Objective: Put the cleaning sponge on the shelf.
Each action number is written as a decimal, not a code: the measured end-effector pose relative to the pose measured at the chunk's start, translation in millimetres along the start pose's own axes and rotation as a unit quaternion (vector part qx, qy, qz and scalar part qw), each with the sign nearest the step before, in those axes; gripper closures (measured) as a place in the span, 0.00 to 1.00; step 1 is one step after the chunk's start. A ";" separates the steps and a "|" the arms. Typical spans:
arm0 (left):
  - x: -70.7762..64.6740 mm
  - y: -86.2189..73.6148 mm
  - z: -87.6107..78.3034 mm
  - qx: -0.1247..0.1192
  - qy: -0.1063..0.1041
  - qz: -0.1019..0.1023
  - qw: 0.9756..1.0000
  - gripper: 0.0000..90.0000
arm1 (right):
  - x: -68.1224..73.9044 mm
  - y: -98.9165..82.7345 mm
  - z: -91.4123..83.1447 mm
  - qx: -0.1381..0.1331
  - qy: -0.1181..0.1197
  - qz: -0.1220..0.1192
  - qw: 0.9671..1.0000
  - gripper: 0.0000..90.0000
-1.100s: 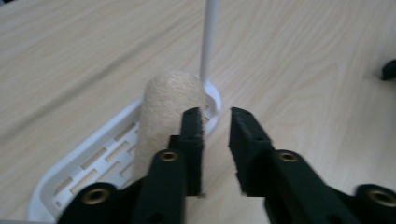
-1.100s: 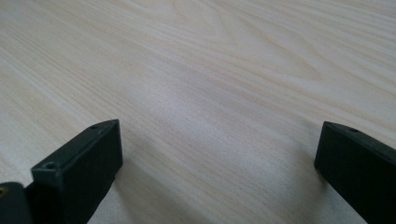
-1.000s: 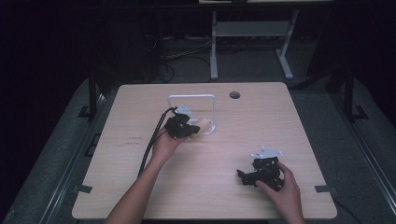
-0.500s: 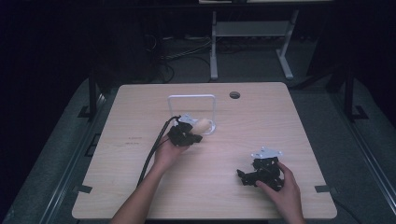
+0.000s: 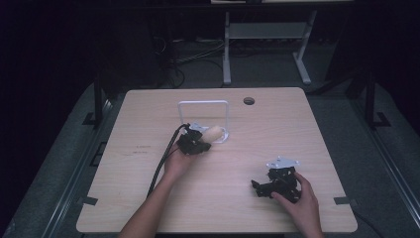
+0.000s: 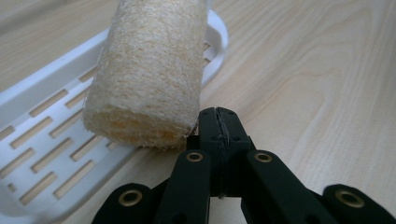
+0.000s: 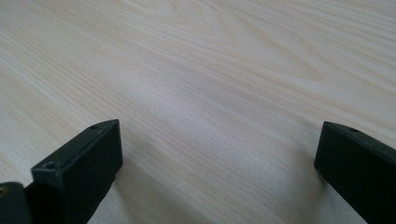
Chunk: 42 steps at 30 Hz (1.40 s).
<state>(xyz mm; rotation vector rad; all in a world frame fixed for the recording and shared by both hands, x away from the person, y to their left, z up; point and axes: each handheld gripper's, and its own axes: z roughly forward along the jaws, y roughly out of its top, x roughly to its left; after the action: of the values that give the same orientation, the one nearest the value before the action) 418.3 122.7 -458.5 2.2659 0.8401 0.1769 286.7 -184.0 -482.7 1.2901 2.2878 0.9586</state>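
A pale tan loofah roll (image 5: 214, 133) (image 6: 149, 70) lies with its near end on the slotted base of a white tray (image 5: 224, 137) (image 6: 42, 163). My left gripper (image 5: 202, 144) (image 6: 218, 114) is shut, its closed tips right beside the roll's lower right edge. I cannot tell whether any fibre is pinched between them. My right gripper (image 5: 257, 187) (image 7: 217, 158) is low over bare wood at the table's front right, held in a hand. It is open and has nothing between its jaws.
A white upright frame (image 5: 203, 102) rises at the tray's far side. A round cable hole (image 5: 248, 101) sits near the table's (image 5: 148, 198) far edge. The left gripper's black cable (image 5: 161, 166) trails along the forearm. A metal stand (image 5: 262, 34) is on the floor beyond.
The left hand has sunk toward the tray, and the loofah, unseen a second ago, now shows just right of the gripper. The right hand has kept still.
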 end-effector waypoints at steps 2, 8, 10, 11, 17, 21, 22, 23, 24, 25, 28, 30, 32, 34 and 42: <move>2.2 -0.3 -1.4 -0.003 0.006 -0.002 1.000 1.00 | 0.0 0.0 0.0 0.000 0.000 0.000 1.000 0.01; 6.6 -1.0 -4.7 -0.003 0.018 -0.003 1.000 1.00 | 0.0 0.0 0.0 0.000 0.000 0.000 1.000 0.01; 9.0 -1.5 -5.6 -0.001 0.021 -0.001 1.000 1.00 | 0.0 0.0 0.0 0.000 0.000 0.000 1.000 0.01; 9.0 -1.5 -5.6 -0.001 0.021 -0.001 1.000 1.00 | 0.0 0.0 0.0 0.000 0.000 0.000 1.000 0.01; 14.3 -1.9 -9.6 -0.002 0.033 -0.004 0.999 1.00 | 0.0 0.0 0.0 0.000 0.000 0.000 1.000 0.01; 16.5 -2.2 -12.0 0.000 0.041 -0.005 0.999 1.00 | 0.0 0.0 0.0 0.000 0.000 0.000 1.000 0.01; 18.6 -2.5 -13.0 0.002 0.045 -0.004 0.999 1.00 | 0.0 0.0 0.0 0.000 0.000 0.000 1.000 0.01; 18.6 -2.5 -13.0 0.002 0.045 -0.004 0.999 1.00 | 0.0 0.0 0.0 0.000 0.000 0.000 1.000 0.01; 20.5 -2.9 -14.1 0.003 0.050 -0.004 0.999 1.00 | 0.0 0.0 0.0 0.000 0.000 0.000 1.000 0.01; 20.5 -2.9 -14.1 0.003 0.050 -0.004 0.999 1.00 | 0.0 0.0 0.0 0.000 0.000 0.000 1.000 0.01; 21.3 -3.7 -15.3 0.001 0.059 -0.013 0.998 1.00 | 0.0 0.0 0.0 0.000 0.000 0.000 1.000 0.01; 21.7 -3.9 -15.3 -0.001 0.060 -0.013 0.998 1.00 | 0.0 0.0 0.0 0.000 0.000 0.000 1.000 0.01; 21.9 -4.5 -14.9 0.001 0.057 -0.011 0.998 1.00 | 0.0 0.0 0.0 0.000 0.000 0.000 1.000 0.01; 21.1 -4.7 -14.5 0.000 0.056 -0.013 0.998 1.00 | 0.0 0.0 0.0 0.000 0.000 0.000 1.000 0.01; 18.1 -5.9 -13.3 0.006 0.045 -0.008 0.999 1.00 | 0.1 0.0 0.0 0.000 0.000 0.000 1.000 0.01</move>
<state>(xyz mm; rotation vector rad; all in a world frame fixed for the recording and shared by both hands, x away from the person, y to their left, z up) 424.7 144.7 -454.5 2.2753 0.9076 0.2686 286.7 -184.0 -482.7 1.2909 2.2877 0.9579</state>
